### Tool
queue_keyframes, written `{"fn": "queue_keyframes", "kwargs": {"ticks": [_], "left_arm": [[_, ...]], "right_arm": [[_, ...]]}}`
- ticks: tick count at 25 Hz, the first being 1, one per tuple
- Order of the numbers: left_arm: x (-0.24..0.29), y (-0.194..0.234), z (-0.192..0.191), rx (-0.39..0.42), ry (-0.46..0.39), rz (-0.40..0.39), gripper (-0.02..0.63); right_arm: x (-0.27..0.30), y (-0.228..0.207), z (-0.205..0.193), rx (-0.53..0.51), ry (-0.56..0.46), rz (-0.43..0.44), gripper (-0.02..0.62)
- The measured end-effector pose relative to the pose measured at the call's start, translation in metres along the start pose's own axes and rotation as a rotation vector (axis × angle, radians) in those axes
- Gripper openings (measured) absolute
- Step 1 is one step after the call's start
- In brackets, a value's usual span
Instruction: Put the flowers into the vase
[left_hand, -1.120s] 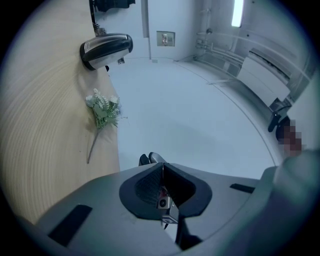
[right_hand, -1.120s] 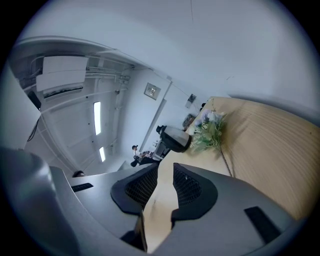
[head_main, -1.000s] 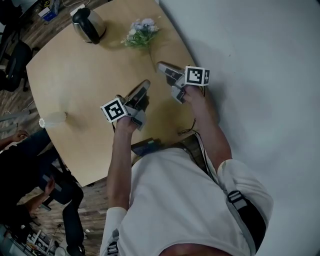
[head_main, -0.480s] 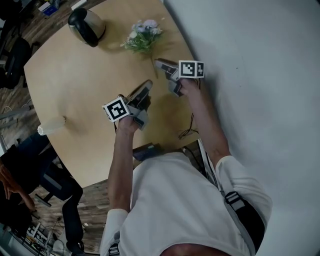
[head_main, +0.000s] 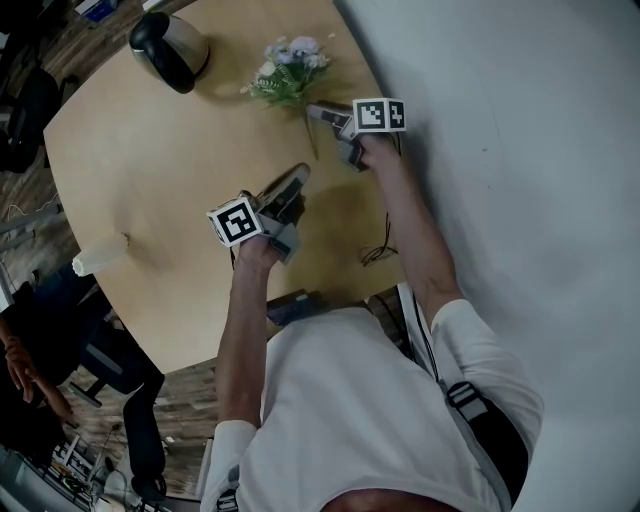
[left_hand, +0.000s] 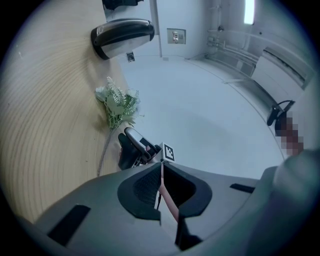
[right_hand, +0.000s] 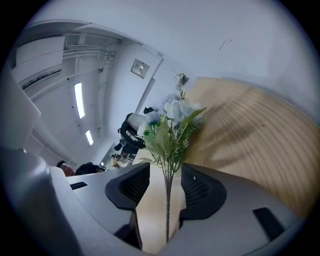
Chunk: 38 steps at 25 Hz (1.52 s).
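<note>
The right tongs (right_hand: 167, 172) are released. Their jaws have just been opening, and the thin flower stem (right_hand: 167, 200) runs between the pads without being pressed. They look lined up to close on the stem low down, where the bunch is slimmest and easiest to pinch. In the head view the tips sit at the upper middle of the frame, at the foot of the flowers (head_main: 285, 72). The flowers lie flat on the table (head_main: 170, 160), near its right edge. The left tongs (head_main: 298, 176) are clenched on nothing and hang at the centre of the frame, probably kept out of the way. A steel jug (head_main: 165, 42), which I take for the vase, stands at the upper left, well apart from the flowers.
</note>
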<state>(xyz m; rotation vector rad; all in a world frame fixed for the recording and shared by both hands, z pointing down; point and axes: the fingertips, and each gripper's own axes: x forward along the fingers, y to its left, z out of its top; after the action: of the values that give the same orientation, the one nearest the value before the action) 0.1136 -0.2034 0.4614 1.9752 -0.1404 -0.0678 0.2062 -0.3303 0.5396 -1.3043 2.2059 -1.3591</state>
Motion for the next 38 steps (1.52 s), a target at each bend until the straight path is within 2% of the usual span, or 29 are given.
{"fn": "queue_keyframes", "kwargs": {"ticks": [10,16,21,27,33,38], "left_arm": [[0.004,0.003,-0.003,0.018,0.012,0.002,0.006],[0.005,0.0,-0.004,0.029,0.011,-0.004,0.006],[-0.002,0.003,-0.002,0.041,0.003,0.012,0.006],[-0.006,-0.006,-0.001,0.052,-0.009,0.025,0.006],[-0.027,-0.002,-0.002,0.066,-0.035,0.036,0.006],[-0.036,-0.012,0.0,0.091,-0.046,0.043,0.006]], "right_arm": [[0.028,0.0,0.003,-0.019,0.109,0.044,0.178],[0.043,-0.005,0.001,-0.003,0.204,0.022,0.176],[0.048,-0.009,0.0,0.028,0.227,0.013,0.114],[0.038,0.0,-0.001,0.074,0.168,0.041,0.069],[0.031,0.018,-0.019,0.163,0.036,0.115,0.061],[0.019,0.037,-0.016,0.256,-0.075,0.176,0.061]]}}
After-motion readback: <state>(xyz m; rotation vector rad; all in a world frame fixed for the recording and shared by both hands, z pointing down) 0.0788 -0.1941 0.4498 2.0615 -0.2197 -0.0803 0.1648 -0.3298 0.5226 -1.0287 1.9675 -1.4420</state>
